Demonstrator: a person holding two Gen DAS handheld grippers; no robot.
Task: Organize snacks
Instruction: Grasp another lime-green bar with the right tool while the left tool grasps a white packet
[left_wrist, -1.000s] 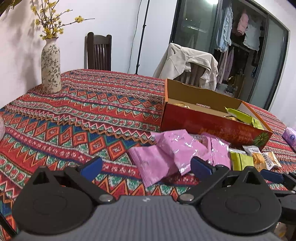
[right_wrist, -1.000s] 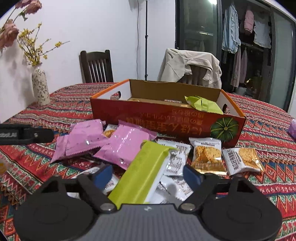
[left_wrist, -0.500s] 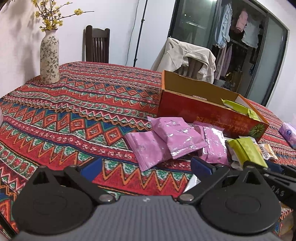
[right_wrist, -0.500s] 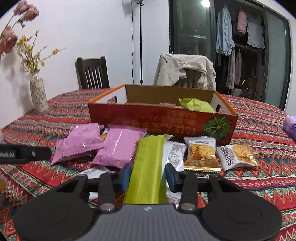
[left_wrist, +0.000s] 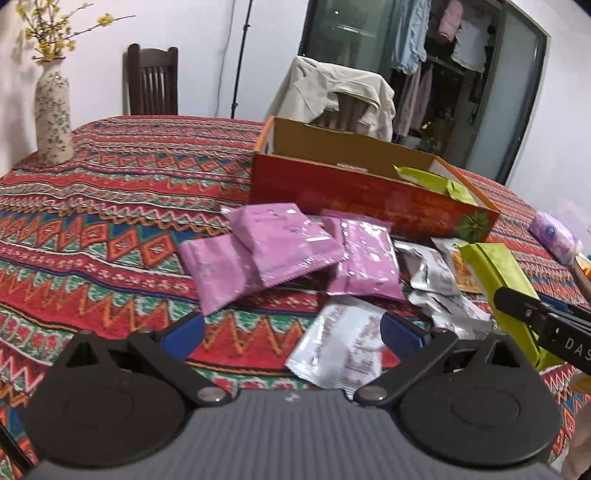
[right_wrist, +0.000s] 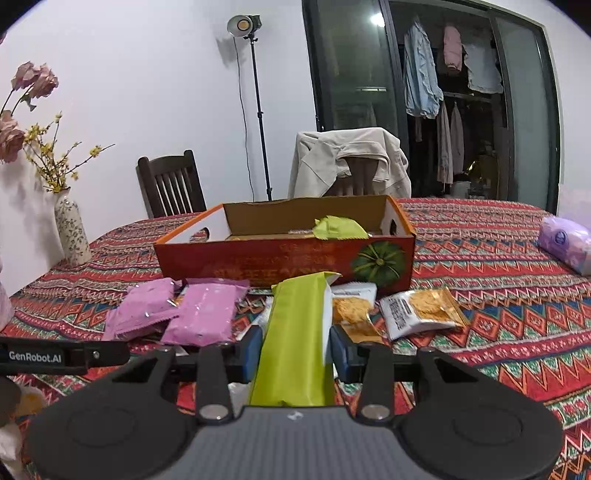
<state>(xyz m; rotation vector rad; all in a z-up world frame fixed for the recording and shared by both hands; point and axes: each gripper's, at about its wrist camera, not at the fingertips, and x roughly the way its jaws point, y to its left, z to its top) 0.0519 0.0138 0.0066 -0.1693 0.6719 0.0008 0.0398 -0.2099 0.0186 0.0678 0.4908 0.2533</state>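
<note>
Patterned tablecloth (right_wrist: 498, 295) bearing open orange box (right_wrist: 284, 258); white-walled room behind. Green snack packet (right_wrist: 299, 332) clenched between right gripper (right_wrist: 297, 350) pads; left gripper (left_wrist: 291, 328) released, hovering over silver packet (left_wrist: 343, 347).

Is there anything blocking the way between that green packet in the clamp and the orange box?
Nothing visible stands in the way. The right gripper is shut on the green packet, lifted above the loose snacks. The orange box sits just beyond, open-topped; only its low front wall must be cleared. Another green packet lies inside, with room left.
</note>
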